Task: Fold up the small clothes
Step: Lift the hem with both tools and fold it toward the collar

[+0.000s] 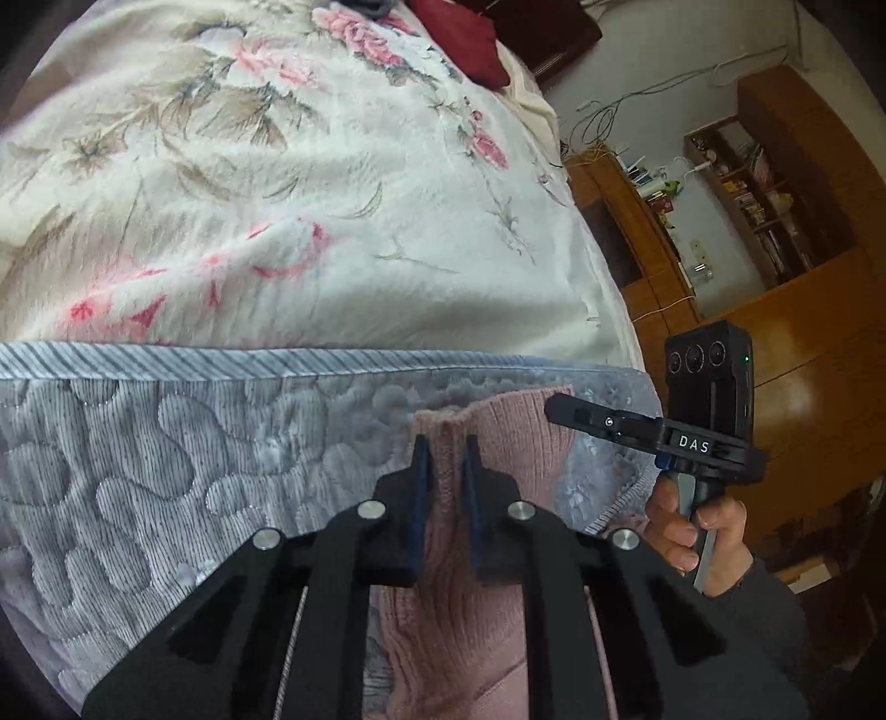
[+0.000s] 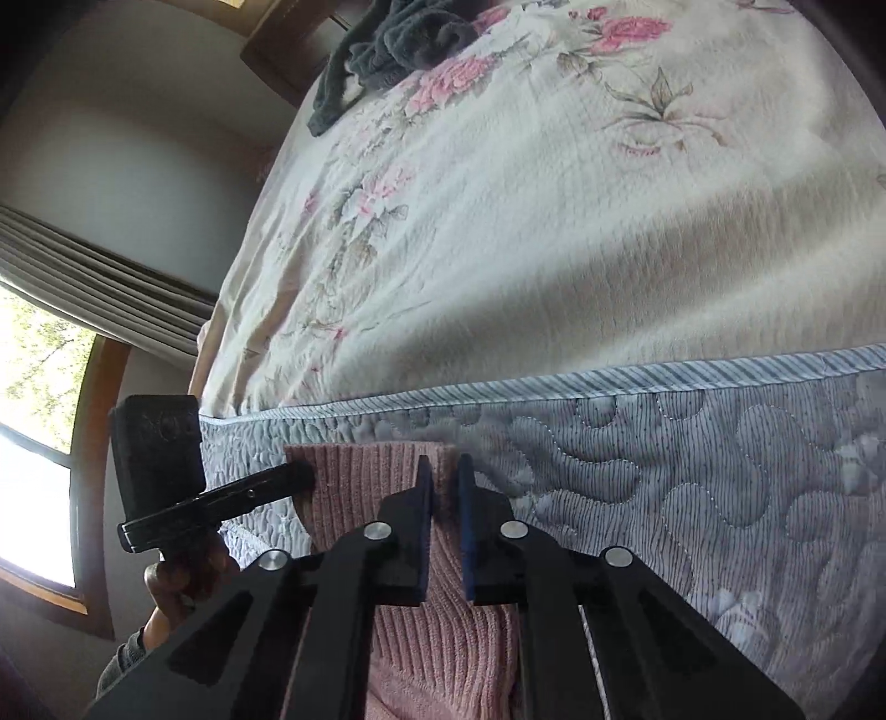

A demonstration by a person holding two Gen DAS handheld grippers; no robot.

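A pink ribbed knit garment [image 1: 515, 426] hangs in front of the quilted grey side of the mattress [image 1: 166, 443], held up by its top edge. My left gripper [image 1: 446, 443] is shut on a bunched fold near one top corner. My right gripper [image 2: 444, 462] is shut on the same pink knit garment [image 2: 360, 471] near its other top corner. The rest of the garment drops below both views. The right gripper [image 1: 559, 410] reaches the cloth from the right in the left wrist view; the left gripper [image 2: 304, 476] shows at left in the right wrist view.
A cream floral blanket [image 1: 304, 194] covers the bed. A dark grey cloth [image 2: 387, 50] lies at its far end, a red pillow [image 1: 465, 39] by the headboard. Wooden shelves and a desk [image 1: 775, 183] stand right of the bed; a window with curtains [image 2: 44, 387] lies left.
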